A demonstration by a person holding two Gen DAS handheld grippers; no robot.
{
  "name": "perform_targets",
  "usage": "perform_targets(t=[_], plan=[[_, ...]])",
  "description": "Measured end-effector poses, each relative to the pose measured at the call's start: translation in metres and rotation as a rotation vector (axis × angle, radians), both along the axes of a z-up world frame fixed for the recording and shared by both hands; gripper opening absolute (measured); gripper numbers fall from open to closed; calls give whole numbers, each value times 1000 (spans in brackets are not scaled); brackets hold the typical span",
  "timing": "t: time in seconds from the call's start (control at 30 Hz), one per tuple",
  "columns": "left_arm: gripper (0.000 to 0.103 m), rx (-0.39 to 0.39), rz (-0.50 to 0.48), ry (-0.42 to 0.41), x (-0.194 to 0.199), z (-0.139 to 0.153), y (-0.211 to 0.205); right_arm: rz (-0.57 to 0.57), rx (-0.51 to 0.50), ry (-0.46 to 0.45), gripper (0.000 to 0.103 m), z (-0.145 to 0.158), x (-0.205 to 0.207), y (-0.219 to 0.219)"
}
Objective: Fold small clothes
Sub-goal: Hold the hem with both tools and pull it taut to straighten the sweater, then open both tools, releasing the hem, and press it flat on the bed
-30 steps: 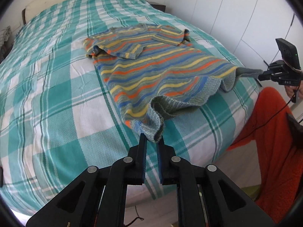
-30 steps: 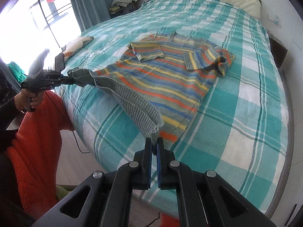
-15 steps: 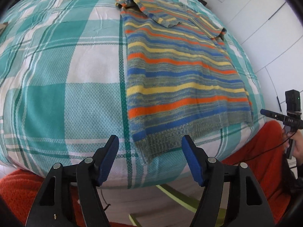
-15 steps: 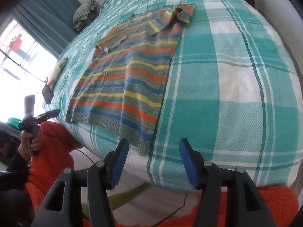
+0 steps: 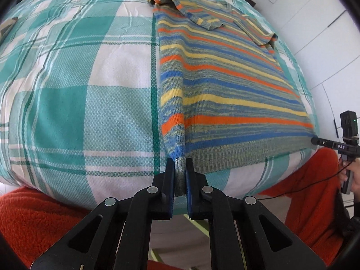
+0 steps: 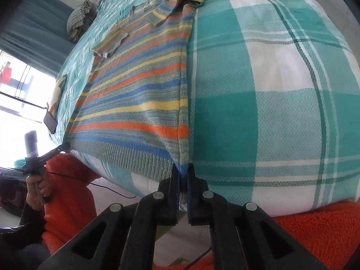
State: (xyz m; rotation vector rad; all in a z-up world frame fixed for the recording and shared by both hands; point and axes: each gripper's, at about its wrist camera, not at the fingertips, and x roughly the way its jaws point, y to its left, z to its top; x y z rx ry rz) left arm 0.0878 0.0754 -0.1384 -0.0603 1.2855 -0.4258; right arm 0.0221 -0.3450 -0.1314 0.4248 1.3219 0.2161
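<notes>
Nearest each camera, the grip. The left gripper (image 5: 180, 171) is pinched tight on one bottom corner of the sweater (image 5: 225, 85), the ribbed hem bunched between its pads; its jaws have just been closing, and the knit now fills the slit between them. The right gripper (image 6: 183, 175) is clamped the same way on the opposite bottom corner, its jaws also just closed on the hem.

Between the two corners the hem (image 6: 135, 159) runs taut along the near edge of the bed (image 5: 78, 90). Beyond it the sweater lies flat and lengthwise on the checked cover, its body smooth.

Farther off, both sleeves are already turned in across the chest, and the neckline end sits farthest away (one shoulder looks slightly rumpled).

As for handling, this looks like a soft, light, loosely knitted piece: it should drape and stretch rather than hold a crease, and will sag in the middle if lifted by the corners alone. The ribbed hem is probably the firmest place to hold, being thicker and less slippery. Keeping both corners level and gently tensioned should carry the bottom edge toward the shoulders without skewing the fold.
</notes>
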Motion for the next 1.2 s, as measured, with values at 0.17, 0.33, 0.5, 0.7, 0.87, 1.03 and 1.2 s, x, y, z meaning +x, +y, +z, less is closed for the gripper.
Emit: perform_targets(t=[0.17, 0.33, 0.5, 0.7, 0.87, 1.03, 1.2], plan=[[7, 35, 68, 34, 5, -20, -3, 16, -82, 49, 5, -34, 7, 12], [9, 47, 84, 19, 1, -20, -3, -25, -75, 38, 5, -39, 5, 11], [19, 64, 95, 24, -1, -19, 1, -27, -85, 36, 5, -37, 3, 11], [29, 111, 154, 38, -15, -5, 17, -38, -101, 46, 21, -29, -2, 11], [55, 135, 223, -100, -29, 42, 34, -62, -216, -16, 42, 5, -15, 2], [86, 24, 179, -266, -9, 81, 4, -85, -265, -196, 43, 57, -12, 6], [86, 29, 77, -254, 23, 48, -50, -33, -163, -348, 57, 70, 14, 44]])
